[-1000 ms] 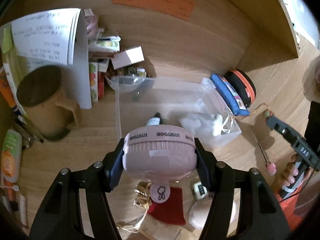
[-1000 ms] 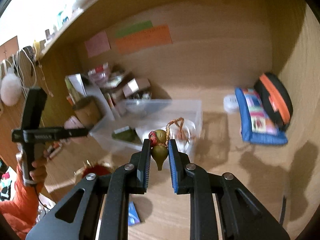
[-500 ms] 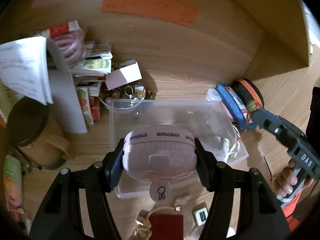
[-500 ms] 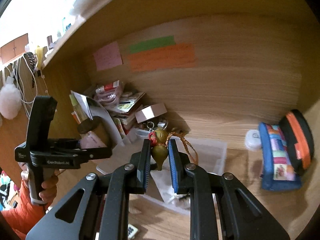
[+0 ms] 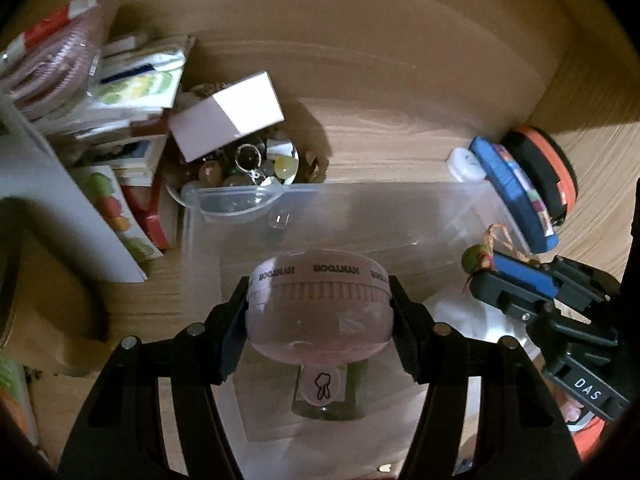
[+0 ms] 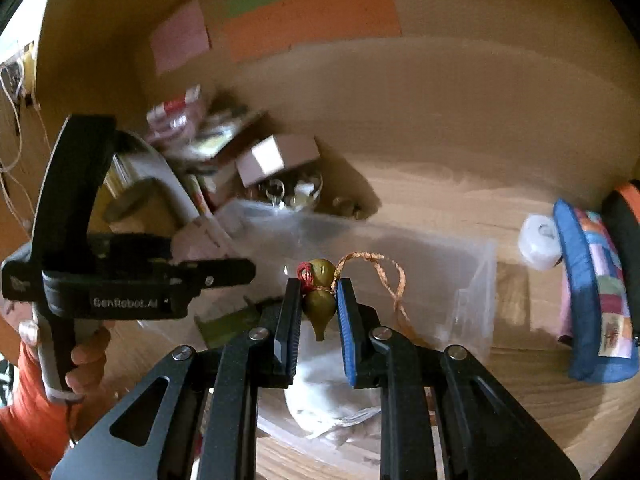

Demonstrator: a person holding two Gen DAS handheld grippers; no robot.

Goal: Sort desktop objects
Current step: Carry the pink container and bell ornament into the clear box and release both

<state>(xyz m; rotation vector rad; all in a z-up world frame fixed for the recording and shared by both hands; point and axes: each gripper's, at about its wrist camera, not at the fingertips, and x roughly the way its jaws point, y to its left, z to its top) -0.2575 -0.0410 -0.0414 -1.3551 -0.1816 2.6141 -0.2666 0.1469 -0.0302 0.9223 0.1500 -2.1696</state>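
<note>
In the left wrist view the left gripper [image 5: 319,312] clamps a round pink case [image 5: 319,312] between its jaws, its broad flat axis lying across the fingers and its printed band facing 12 o'clock, with a small tab hanging toward 6 o'clock. The case hangs over a clear plastic bin [image 5: 400,208], whose near half holds a small dark bottle [image 5: 329,402] just below the case and white crumpled material [image 5: 472,320] toward 3 o'clock. At 11 o'clock, a clear bowl of beads and marbles [image 5: 240,176] touches the bin's far left corner, with a white box [image 5: 228,116] resting on top. At 2 o'clock a blue pouch [image 5: 512,196] stands beside the bin's right edge. In the right wrist view the right gripper [image 6: 319,312] grips a small olive gourd charm [image 6: 319,300], long axis running 12 to 6 o'clock, narrow tip toward 6, its braided cord [image 6: 384,276] looping toward 2 o'clock. It hangs above the bin; bare wooden desk [image 6: 460,184] lies open from 12 to 2 o'clock.
</note>
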